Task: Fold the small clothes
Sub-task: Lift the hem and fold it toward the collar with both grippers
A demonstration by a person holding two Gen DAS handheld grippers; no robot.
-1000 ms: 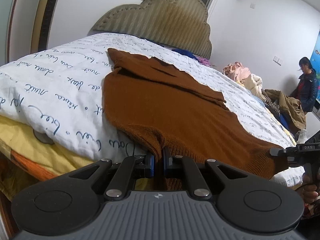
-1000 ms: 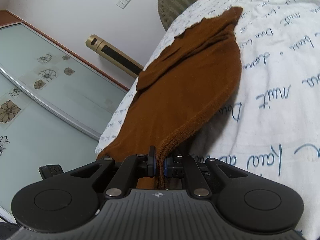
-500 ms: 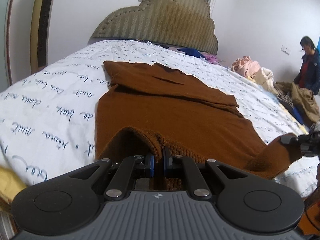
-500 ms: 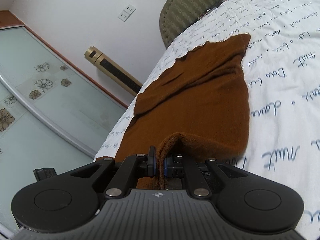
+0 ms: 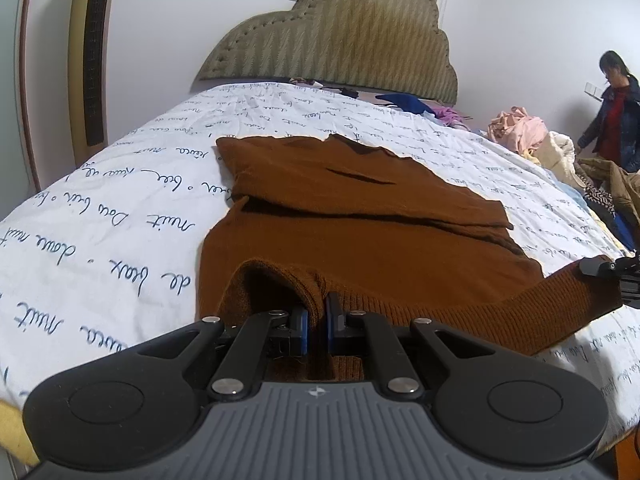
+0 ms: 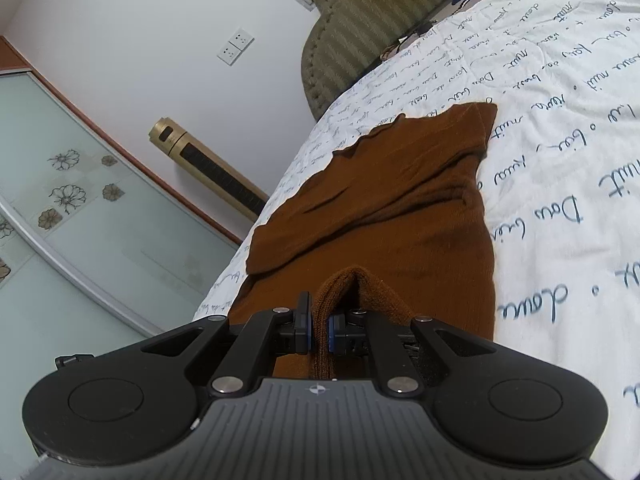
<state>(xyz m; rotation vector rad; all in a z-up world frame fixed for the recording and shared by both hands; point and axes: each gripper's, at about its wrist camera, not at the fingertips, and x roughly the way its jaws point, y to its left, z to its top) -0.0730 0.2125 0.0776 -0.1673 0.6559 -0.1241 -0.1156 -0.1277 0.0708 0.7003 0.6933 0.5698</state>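
Brown knit, a sweater [image 5: 360, 232], is spread on the bed [image 5: 120, 208], over a white cover printed with blue handwriting. Its ribbed hem is raised off the cover at both near corners, while the rest lies flat with a sleeve folded across the chest. The left gripper [image 5: 316, 322] is seen clamped on a fold of the hem, its blue-padded fingers [image 5: 302, 330] pressed against the knit from both sides. The right gripper [image 6: 318, 328] is likewise closed on a bunched ridge of hem, with cloth pinched between its fingers [image 6: 332, 330]. In the left view the right gripper is glimpsed at the far right edge, and the hem is stretched in a band between the two. A padded headboard [image 5: 340, 40] is seen beyond the sweater, and a gold tower fan [image 5: 92, 68] stands by the wall on the left. Heaped clothes [image 5: 520, 128] are piled at the bed's far right side, and a person [image 5: 616, 112] in a dark jacket stands beside them. Glass doors [image 6: 60, 208] with flower decals are visible in the right view.
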